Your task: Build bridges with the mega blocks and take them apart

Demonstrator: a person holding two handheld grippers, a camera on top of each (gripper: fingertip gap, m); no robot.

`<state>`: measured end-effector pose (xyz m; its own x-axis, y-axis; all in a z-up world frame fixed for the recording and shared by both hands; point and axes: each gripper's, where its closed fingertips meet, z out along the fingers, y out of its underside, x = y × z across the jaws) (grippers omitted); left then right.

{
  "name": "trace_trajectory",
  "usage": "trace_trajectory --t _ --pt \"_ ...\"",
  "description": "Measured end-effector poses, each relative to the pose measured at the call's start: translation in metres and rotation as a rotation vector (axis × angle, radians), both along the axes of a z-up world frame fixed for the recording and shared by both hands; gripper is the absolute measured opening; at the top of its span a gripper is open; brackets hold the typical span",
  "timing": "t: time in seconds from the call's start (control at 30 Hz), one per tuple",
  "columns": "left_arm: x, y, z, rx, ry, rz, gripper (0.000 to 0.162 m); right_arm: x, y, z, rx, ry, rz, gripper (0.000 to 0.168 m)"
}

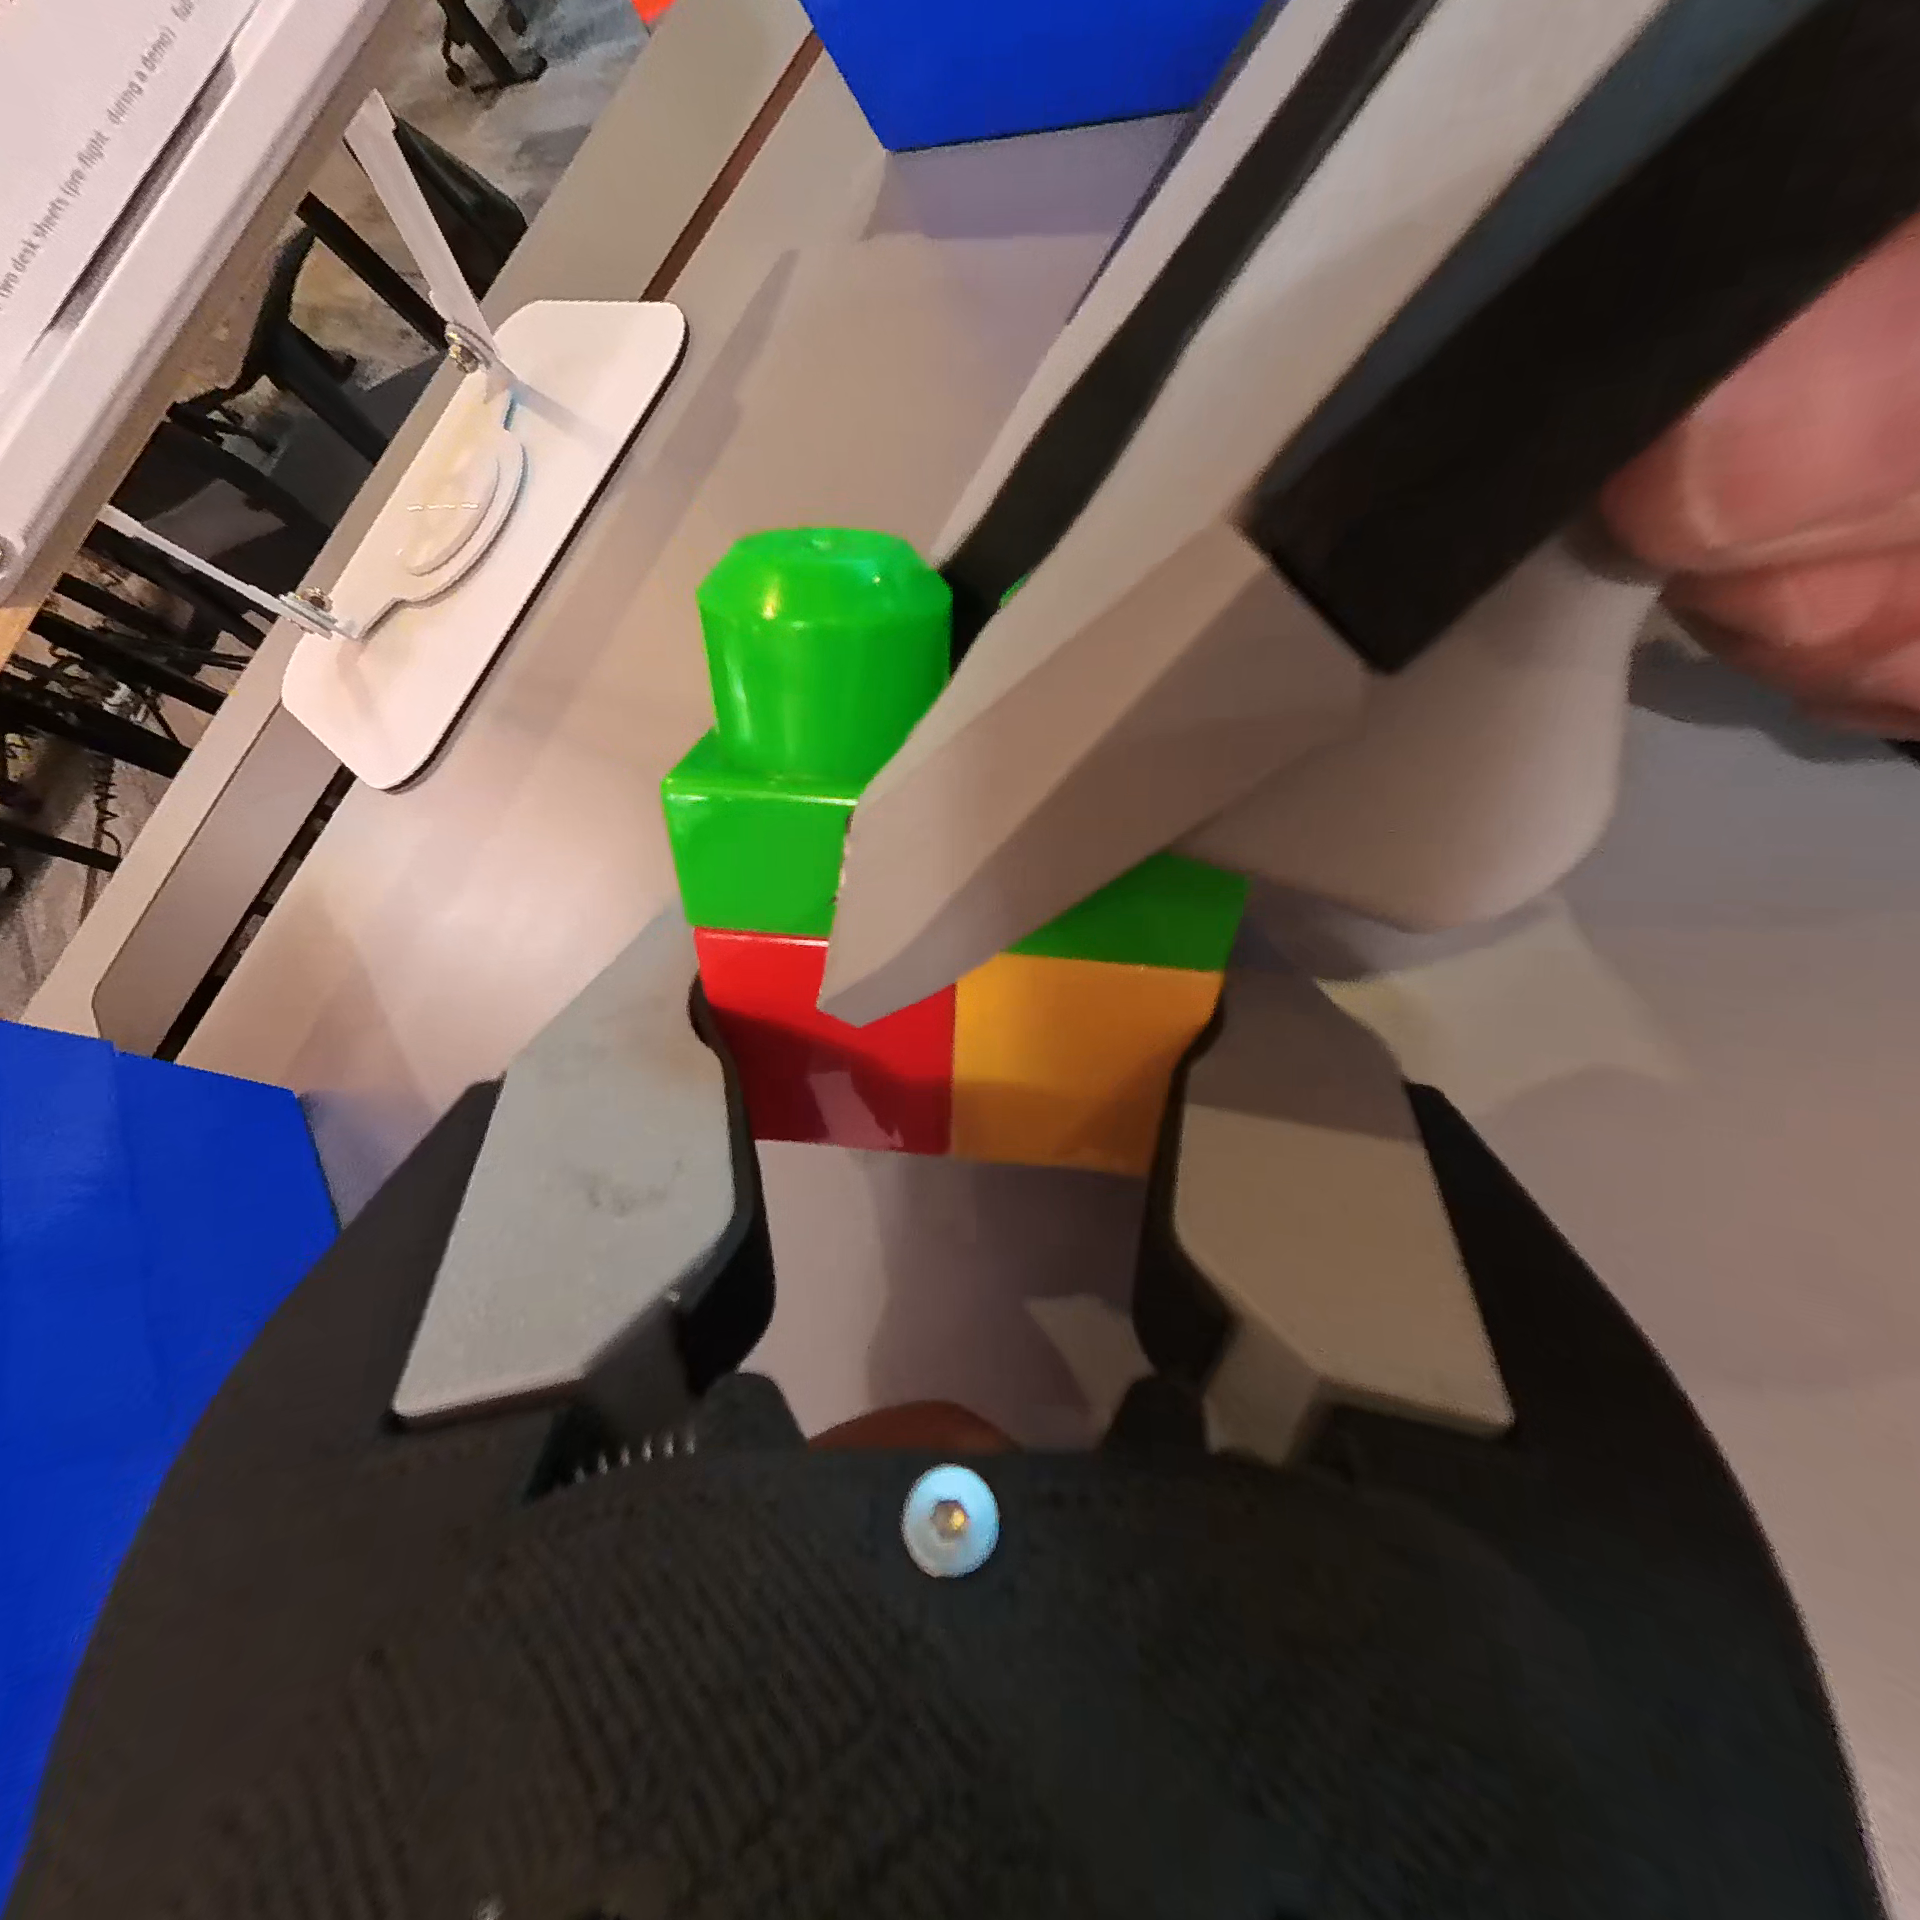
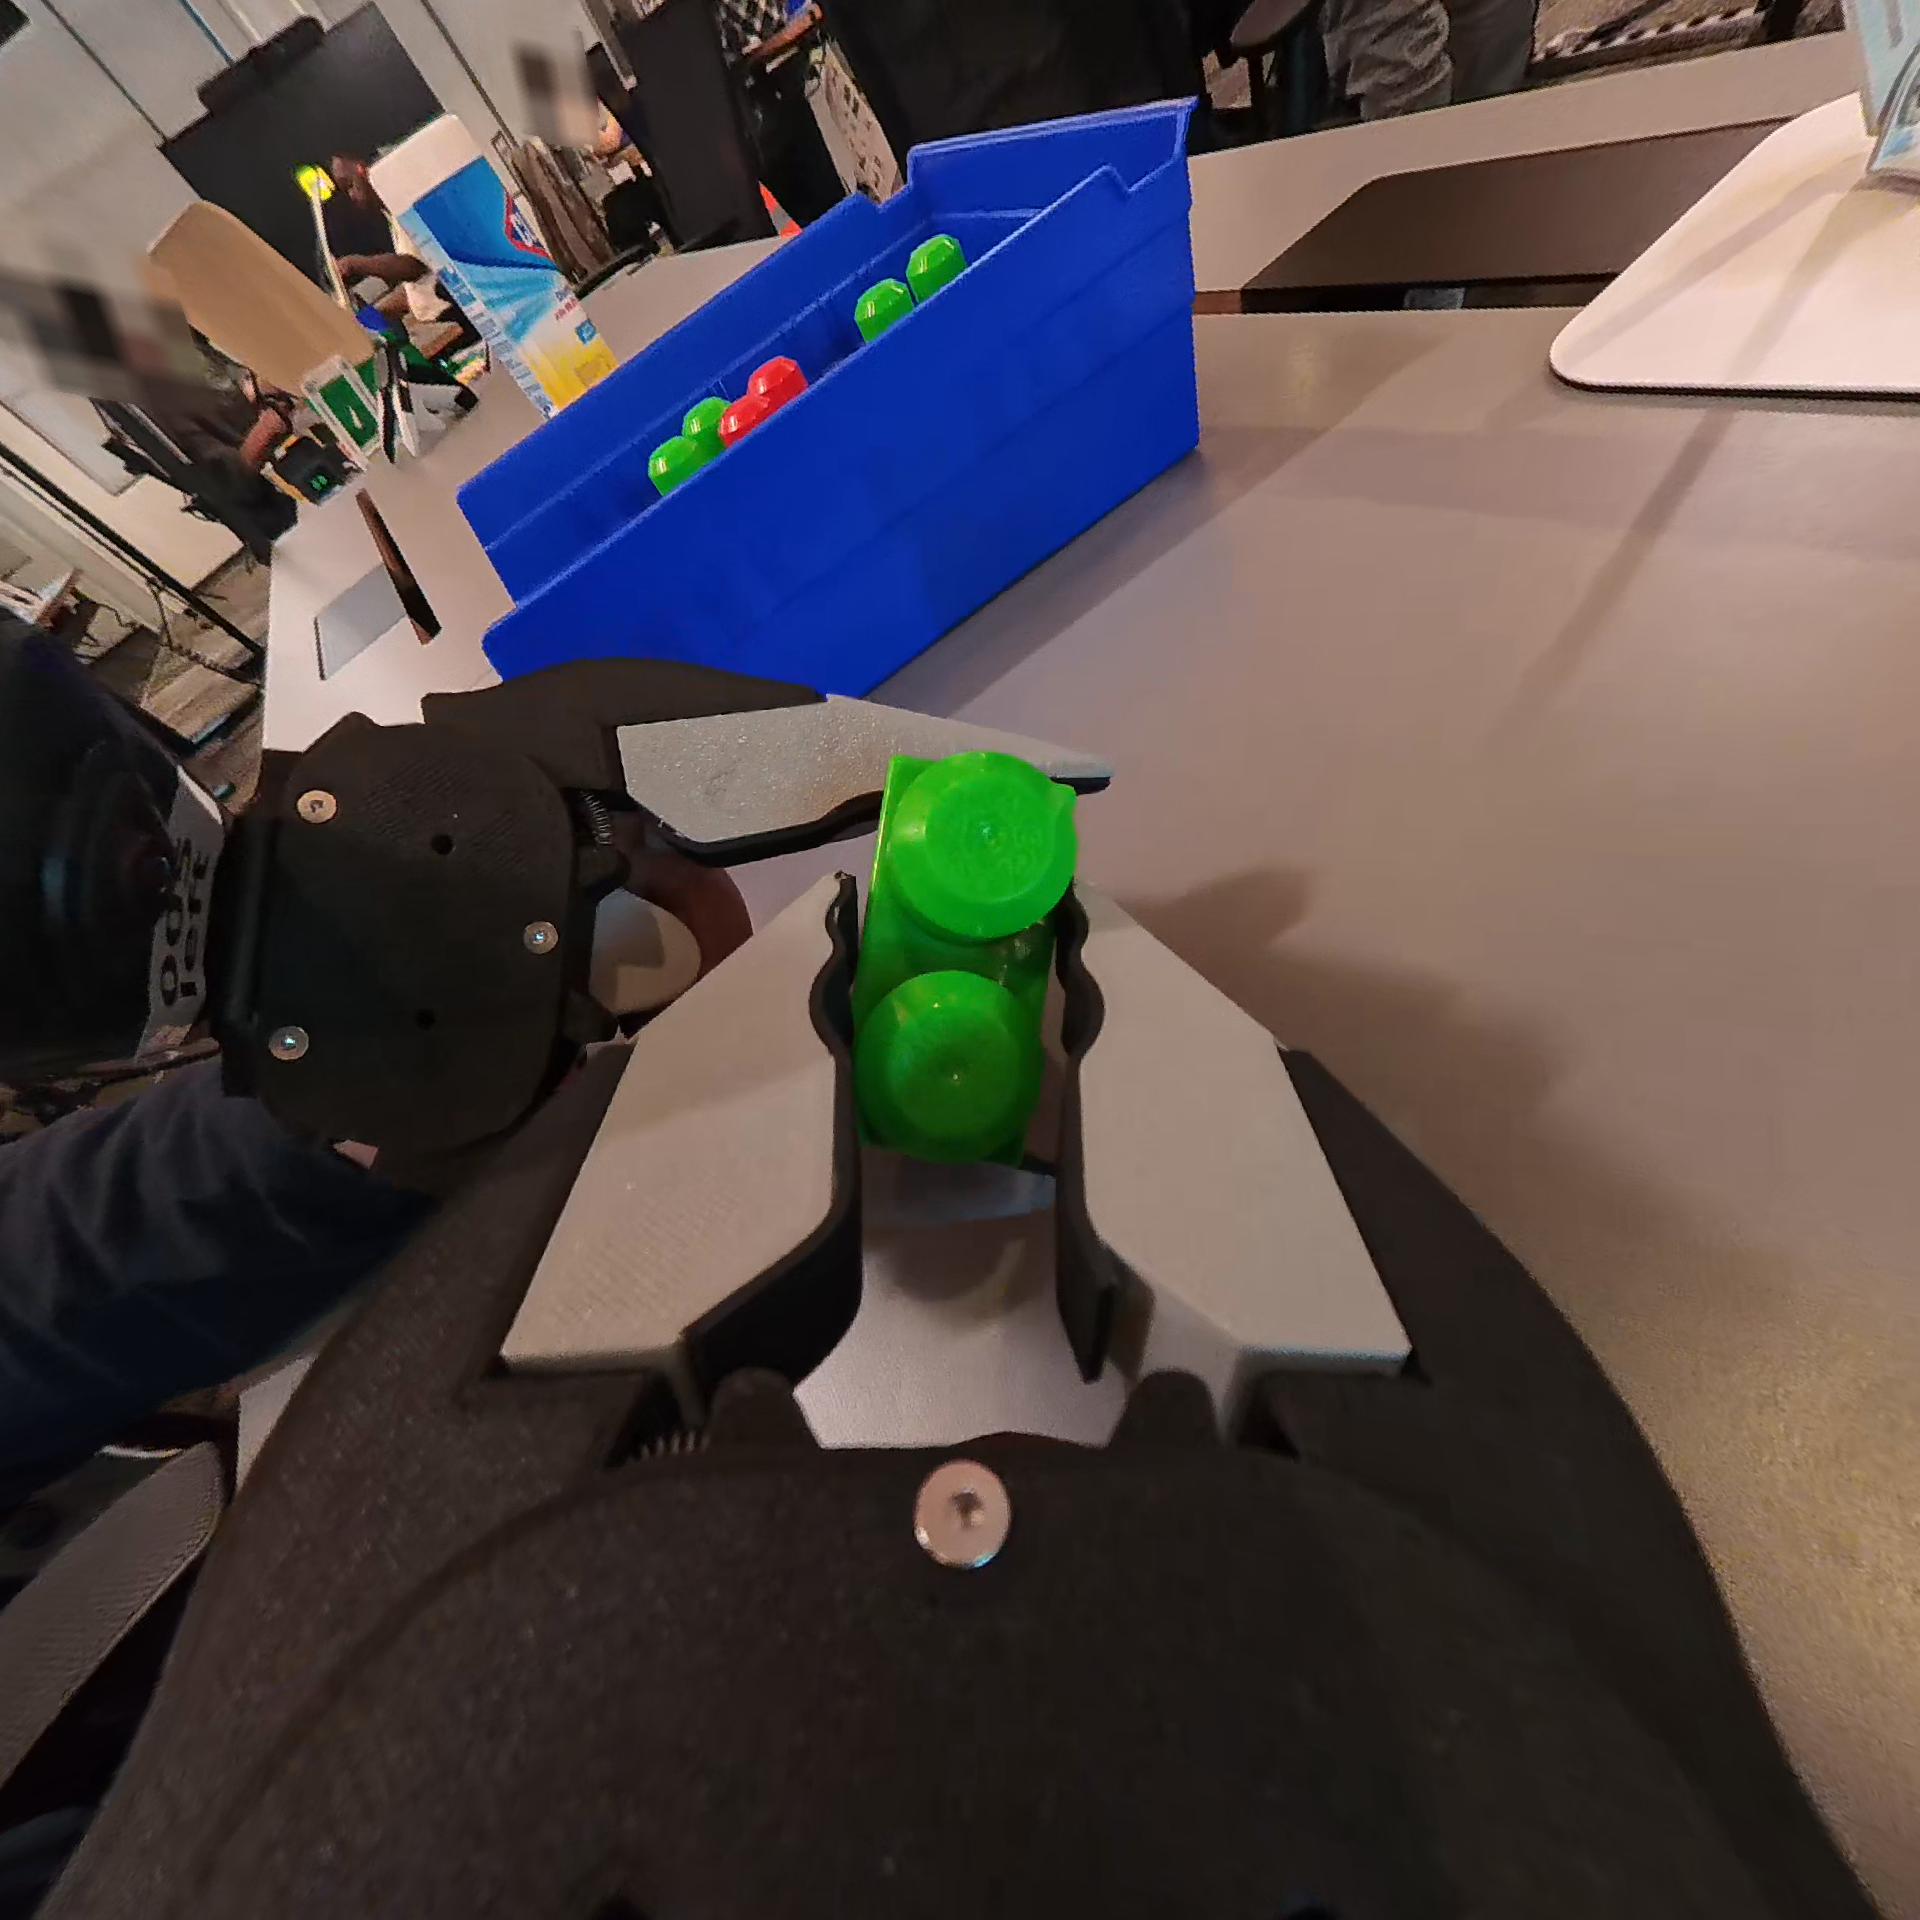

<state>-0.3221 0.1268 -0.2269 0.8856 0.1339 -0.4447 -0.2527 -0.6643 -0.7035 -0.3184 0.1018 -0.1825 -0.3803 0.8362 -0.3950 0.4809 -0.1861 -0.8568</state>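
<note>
Only in the left wrist view: red block [image 1: 831,1049] and orange block [image 1: 1081,1060], centre frame, clamped by left gripper [image 1: 961,1070]. Only in the right: blue bin [image 2: 883,520] upper centre. Right gripper [image 2: 951,997] clamped on green block [image 2: 951,977], mid-frame above desk [image 2: 1507,831].

Glossy smooth plastic green block [image 2: 961,966] and blue bin [image 2: 883,499]; matt grey table [image 2: 1507,831].

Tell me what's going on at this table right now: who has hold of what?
A person works two handheld grippers on a small block bridge. The left gripper clamps the bottom row, a red block beside an orange block. The right gripper is shut on the green block spanning them from above. Whether it is going on or coming off can't be told. More green and red blocks sit in the blue bin behind.
</note>
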Motion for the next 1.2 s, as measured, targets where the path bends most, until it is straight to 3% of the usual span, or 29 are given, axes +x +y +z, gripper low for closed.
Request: trace_trajectory --t 0.3,0.6,0.8,1.2 --pt "0.013 0.004 0.016 0.102 -0.078 -0.077 0.086 0.008 -0.001 0.017 -0.102 0.034 0.083 0.035" --pt "0.010 0.003 0.005 0.048 -0.032 -0.068 0.086 0.009 0.000 0.005 -0.060 -0.033 0.123 0.035" --pt "0.001 0.000 0.010 0.018 0.109 -0.025 0.086 0.009 -0.001 0.005 -0.071 -0.030 0.145 0.034" --pt "-0.012 -0.004 0.010 0.081 -0.019 0.066 0.086 0.006 -0.004 -0.004 -0.054 -0.058 0.119 0.035"
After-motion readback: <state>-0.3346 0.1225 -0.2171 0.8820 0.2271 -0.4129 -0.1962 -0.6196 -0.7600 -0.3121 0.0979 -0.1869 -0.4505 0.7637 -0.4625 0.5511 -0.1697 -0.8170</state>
